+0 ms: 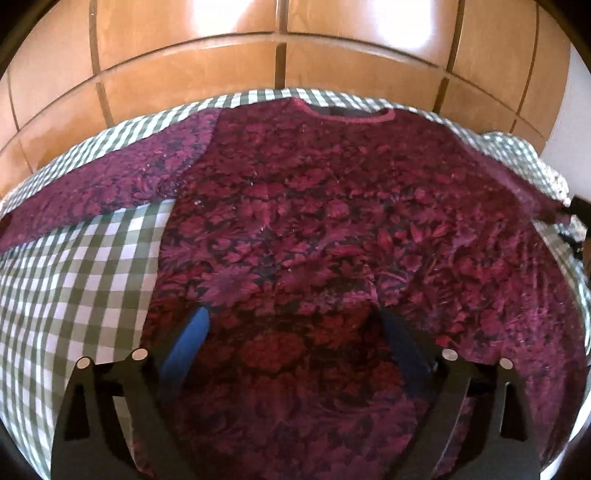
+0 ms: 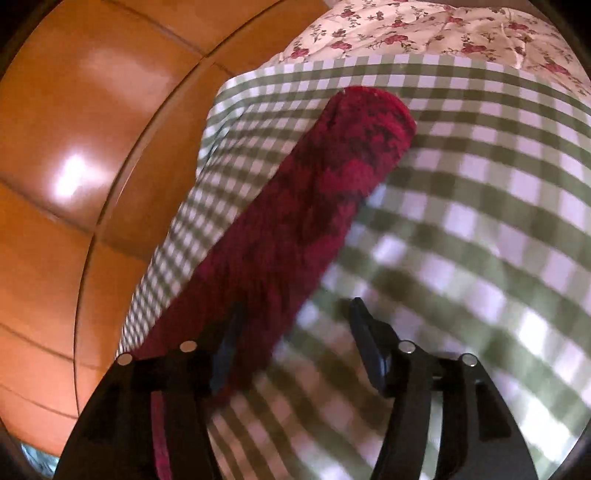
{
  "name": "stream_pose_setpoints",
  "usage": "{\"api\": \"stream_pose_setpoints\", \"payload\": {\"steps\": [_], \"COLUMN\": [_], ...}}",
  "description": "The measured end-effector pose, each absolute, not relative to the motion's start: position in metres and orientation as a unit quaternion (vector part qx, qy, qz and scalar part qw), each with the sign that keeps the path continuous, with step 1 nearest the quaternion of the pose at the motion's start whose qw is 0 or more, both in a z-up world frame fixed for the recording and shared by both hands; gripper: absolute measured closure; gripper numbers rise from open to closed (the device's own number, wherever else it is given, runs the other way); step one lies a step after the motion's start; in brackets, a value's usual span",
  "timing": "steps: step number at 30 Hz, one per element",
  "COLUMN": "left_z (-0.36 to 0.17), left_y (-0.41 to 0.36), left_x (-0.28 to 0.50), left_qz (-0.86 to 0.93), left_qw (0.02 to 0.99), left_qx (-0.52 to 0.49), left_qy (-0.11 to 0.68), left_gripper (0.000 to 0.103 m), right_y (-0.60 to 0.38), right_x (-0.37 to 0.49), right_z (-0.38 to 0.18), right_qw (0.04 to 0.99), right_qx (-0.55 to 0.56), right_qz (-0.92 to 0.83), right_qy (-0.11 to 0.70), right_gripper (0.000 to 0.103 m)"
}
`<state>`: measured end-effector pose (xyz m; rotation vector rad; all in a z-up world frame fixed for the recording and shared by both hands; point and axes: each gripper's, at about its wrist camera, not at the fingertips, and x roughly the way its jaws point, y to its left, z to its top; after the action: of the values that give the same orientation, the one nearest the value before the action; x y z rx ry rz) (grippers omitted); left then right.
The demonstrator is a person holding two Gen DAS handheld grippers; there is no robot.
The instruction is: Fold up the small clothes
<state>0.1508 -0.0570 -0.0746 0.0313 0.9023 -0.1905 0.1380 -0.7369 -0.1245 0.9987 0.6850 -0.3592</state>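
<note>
A maroon sweater [image 1: 332,221] with a leafy pattern lies flat, front up, on a green-and-white checked cloth [image 1: 74,280]. Its neckline [image 1: 347,110] is at the far edge, and one sleeve [image 1: 103,192] stretches out to the left. My left gripper [image 1: 291,317] hangs over the lower body of the sweater, open wide, with nothing pinched. In the right wrist view the other sleeve [image 2: 314,199] runs diagonally, with its cuff [image 2: 373,110] at the far end. My right gripper [image 2: 295,306] is open. Its left finger [image 2: 229,343] is over the sleeve and its right finger [image 2: 369,343] over bare cloth.
Orange floor tiles [image 1: 184,74] lie beyond the far edge of the cloth and along its left edge [image 2: 74,147] in the right wrist view. Rose-printed bedding [image 2: 443,29] lies past the checked cloth [image 2: 480,221] at the top right.
</note>
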Motion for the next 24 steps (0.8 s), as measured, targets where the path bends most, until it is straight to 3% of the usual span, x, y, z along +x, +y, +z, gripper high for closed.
{"api": "stream_pose_setpoints", "payload": {"steps": [3, 5, 8, 17, 24], "left_z": [-0.078, -0.08, -0.081, -0.082, -0.082], "left_y": [-0.055, -0.056, -0.059, -0.058, -0.057], "left_x": [0.152, 0.154, 0.153, 0.153, 0.152], "left_qz": [-0.096, -0.096, -0.092, -0.095, -0.096], "left_qw": [0.894, 0.894, 0.896, 0.898, 0.899], "left_qx": [0.01, 0.011, 0.016, 0.011, 0.009], "left_qy": [0.437, 0.437, 0.434, 0.43, 0.428], "left_gripper": [0.004, 0.004, 0.004, 0.004, 0.004], "right_y": [-0.745, -0.747, -0.748, -0.71, -0.585], "right_x": [0.145, 0.149, 0.156, 0.157, 0.18], "right_z": [-0.128, -0.129, -0.126, -0.082, -0.028], "right_qw": [0.808, 0.81, 0.815, 0.853, 0.918], "right_qx": [0.454, 0.429, 0.383, 0.317, 0.179], "right_qz": [-0.191, -0.212, -0.235, -0.211, -0.084], "right_qy": [0.323, 0.338, 0.366, 0.357, 0.344], "right_gripper": [0.046, 0.07, 0.087, 0.093, 0.093]}}
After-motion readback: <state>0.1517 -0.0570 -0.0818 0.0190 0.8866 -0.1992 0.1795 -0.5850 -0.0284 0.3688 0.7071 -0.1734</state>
